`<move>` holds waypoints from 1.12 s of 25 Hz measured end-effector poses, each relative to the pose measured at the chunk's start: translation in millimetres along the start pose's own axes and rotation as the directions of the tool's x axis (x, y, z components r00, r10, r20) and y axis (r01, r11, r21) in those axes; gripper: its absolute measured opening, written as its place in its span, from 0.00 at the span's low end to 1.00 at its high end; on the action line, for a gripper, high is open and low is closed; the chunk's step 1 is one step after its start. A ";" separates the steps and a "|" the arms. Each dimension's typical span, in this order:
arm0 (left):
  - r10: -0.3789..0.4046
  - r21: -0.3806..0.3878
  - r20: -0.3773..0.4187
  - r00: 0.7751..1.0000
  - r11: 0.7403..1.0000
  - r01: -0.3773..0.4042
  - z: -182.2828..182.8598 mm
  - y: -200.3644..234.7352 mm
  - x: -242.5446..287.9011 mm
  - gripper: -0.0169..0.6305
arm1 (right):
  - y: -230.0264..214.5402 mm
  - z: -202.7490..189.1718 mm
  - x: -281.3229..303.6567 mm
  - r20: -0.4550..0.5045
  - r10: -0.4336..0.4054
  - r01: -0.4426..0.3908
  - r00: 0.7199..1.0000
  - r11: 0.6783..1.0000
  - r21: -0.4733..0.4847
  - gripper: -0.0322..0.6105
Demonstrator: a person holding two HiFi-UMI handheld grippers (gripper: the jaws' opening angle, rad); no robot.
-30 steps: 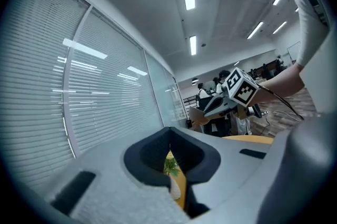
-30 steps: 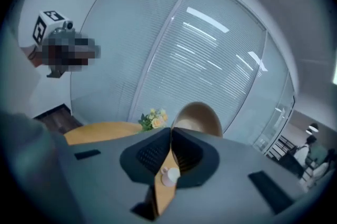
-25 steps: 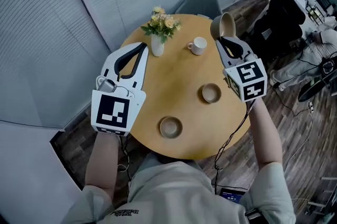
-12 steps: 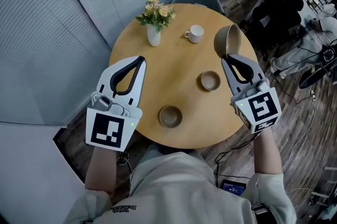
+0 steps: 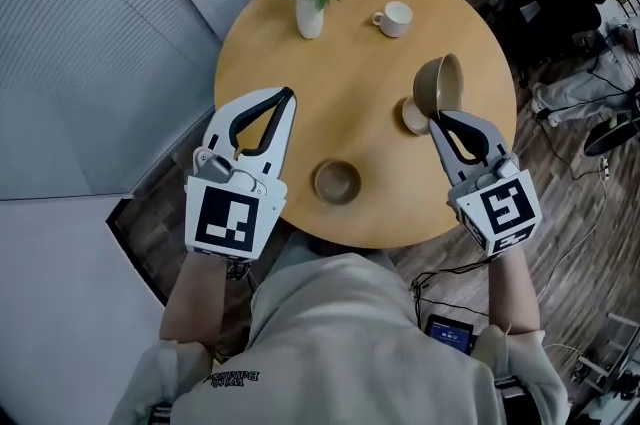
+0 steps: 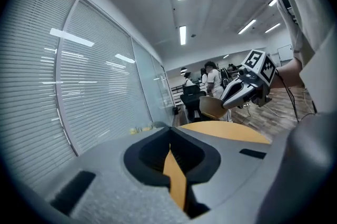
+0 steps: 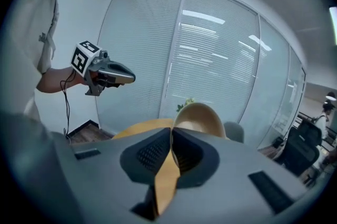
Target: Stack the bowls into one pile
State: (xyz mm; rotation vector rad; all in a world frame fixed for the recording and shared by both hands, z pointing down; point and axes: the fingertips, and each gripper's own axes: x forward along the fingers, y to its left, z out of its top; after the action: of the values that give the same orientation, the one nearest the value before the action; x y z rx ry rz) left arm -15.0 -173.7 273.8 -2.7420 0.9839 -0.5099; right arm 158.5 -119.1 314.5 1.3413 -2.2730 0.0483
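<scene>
No word, number or brand could be read anywhere. In the head view a small line of dark print ran across the person's pale shirt, too small to make out. The cube on the left gripper and the cube on the right gripper bore only black-and-white square patterns, not letters or numbers.

A vase of flowers and a white cup stand far back on the round table.
</scene>
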 end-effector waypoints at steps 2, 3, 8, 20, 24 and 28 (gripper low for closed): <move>-0.008 -0.012 -0.030 1.000 1.000 0.007 -14.0 -3.0 1.1 0.06 | 6.1 -11.4 6.0 -0.019 0.017 -0.017 1.000 0.999 0.030 0.11; -0.017 -0.013 -0.044 0.999 1.000 0.016 -21.3 -4.9 2.0 0.06 | 10.0 -16.2 9.0 -0.029 0.030 -0.028 0.999 0.999 0.047 0.11; -0.062 -0.044 -0.103 0.993 0.997 0.058 -57.4 -14.3 10.4 0.06 | 32.6 -33.9 28.1 -0.078 0.084 -0.081 0.993 0.996 0.032 0.11; -0.147 -0.124 -0.257 0.955 0.985 0.119 -143.3 -50.0 26.1 0.06 | 111.8 -92.7 69.8 -0.196 0.309 -0.310 0.931 0.950 0.026 0.11; -0.190 -0.177 -0.320 0.928 0.974 0.138 -183.4 -69.6 28.6 0.06 | 141.1 -114.3 78.8 -0.237 0.399 -0.408 0.886 0.913 0.010 0.11; -0.237 -0.252 -0.362 0.902 0.956 0.150 -215.3 -85.9 23.3 0.06 | 168.8 -135.4 83.9 -0.308 0.464 -0.486 0.830 0.874 0.004 0.11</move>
State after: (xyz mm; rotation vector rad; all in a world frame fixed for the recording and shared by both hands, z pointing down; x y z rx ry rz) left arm -29.7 -135.2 503.1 -3.0243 0.8902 -1.0778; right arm 39.3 -63.3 505.7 0.6423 -2.2564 0.3129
